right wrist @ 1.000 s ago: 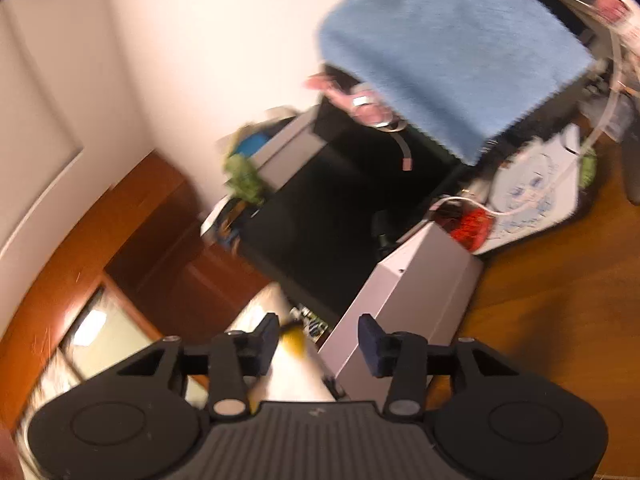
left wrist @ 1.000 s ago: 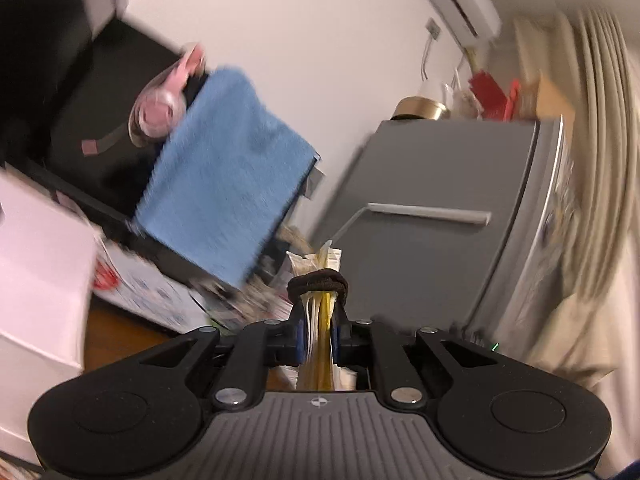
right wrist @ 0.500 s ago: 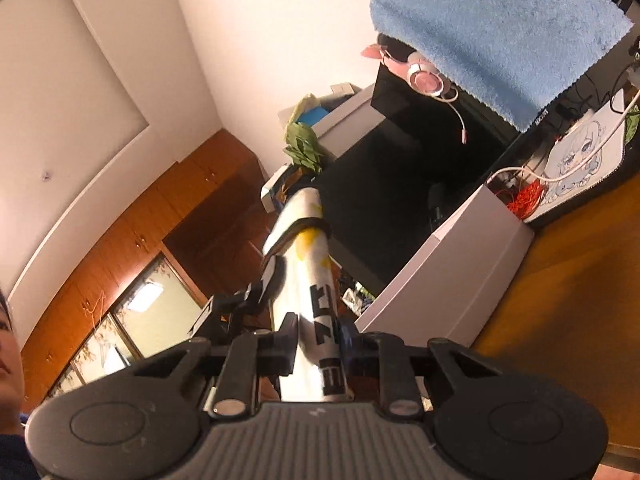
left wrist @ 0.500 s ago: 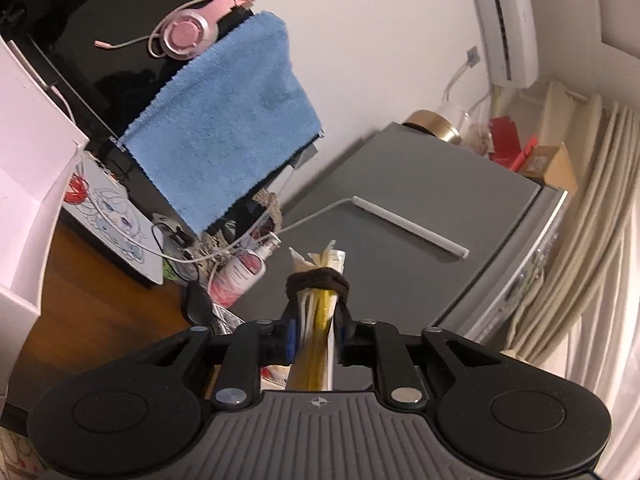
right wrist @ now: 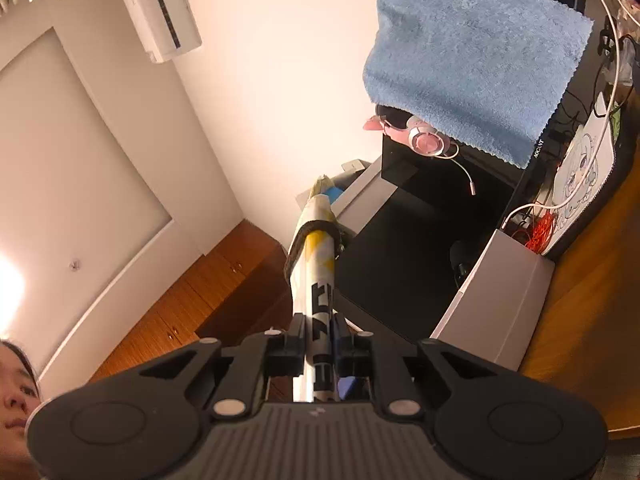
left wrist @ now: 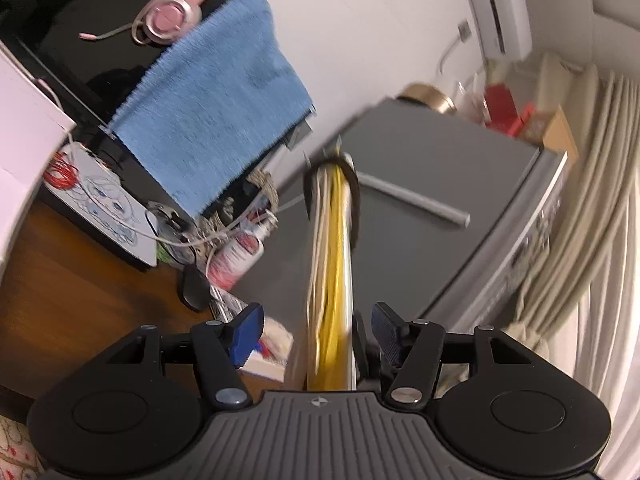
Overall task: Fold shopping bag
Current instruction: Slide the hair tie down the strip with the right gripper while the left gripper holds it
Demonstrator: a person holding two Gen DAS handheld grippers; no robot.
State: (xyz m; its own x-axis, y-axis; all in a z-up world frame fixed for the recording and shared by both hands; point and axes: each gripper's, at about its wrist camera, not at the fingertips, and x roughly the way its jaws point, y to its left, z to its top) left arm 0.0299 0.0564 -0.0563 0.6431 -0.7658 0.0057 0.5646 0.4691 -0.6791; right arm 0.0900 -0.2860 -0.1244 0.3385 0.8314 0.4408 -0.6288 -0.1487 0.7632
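In the right wrist view, the right tongs (right wrist: 320, 344) are pressed tight on the shopping bag (right wrist: 316, 276), which is folded into a narrow white and yellow bundle with black lettering. The bundle runs up out of the grip, straight along the fingers, and a dark strap (right wrist: 310, 226) wraps around it near its far end. Past that, a white box (right wrist: 500, 312) sits on the wooden counter (right wrist: 588, 320), with a black monitor (right wrist: 420, 240) behind it. A blue towel (right wrist: 472, 60) hangs over the monitor's edge, pink headphones (right wrist: 426, 140) beside it. An air conditioner (right wrist: 160, 8) is mounted on the far wall. Part of a person shows at the lower left edge.

In the left wrist view, the left tongs (left wrist: 316, 334) stand spread wide, their blue pads (left wrist: 246, 332) well clear of the same bundle (left wrist: 330, 280). It passes between the open fingers, nearer the right-hand one, touching neither as far as the blur allows. Its banded end points away toward a grey refrigerator (left wrist: 440, 208). To the left on the counter (left wrist: 80, 288) lie a black mouse (left wrist: 194, 290), a bottle (left wrist: 236, 256), tangled cables and a printed mat. Curtains (left wrist: 592, 220) hang at the far right.
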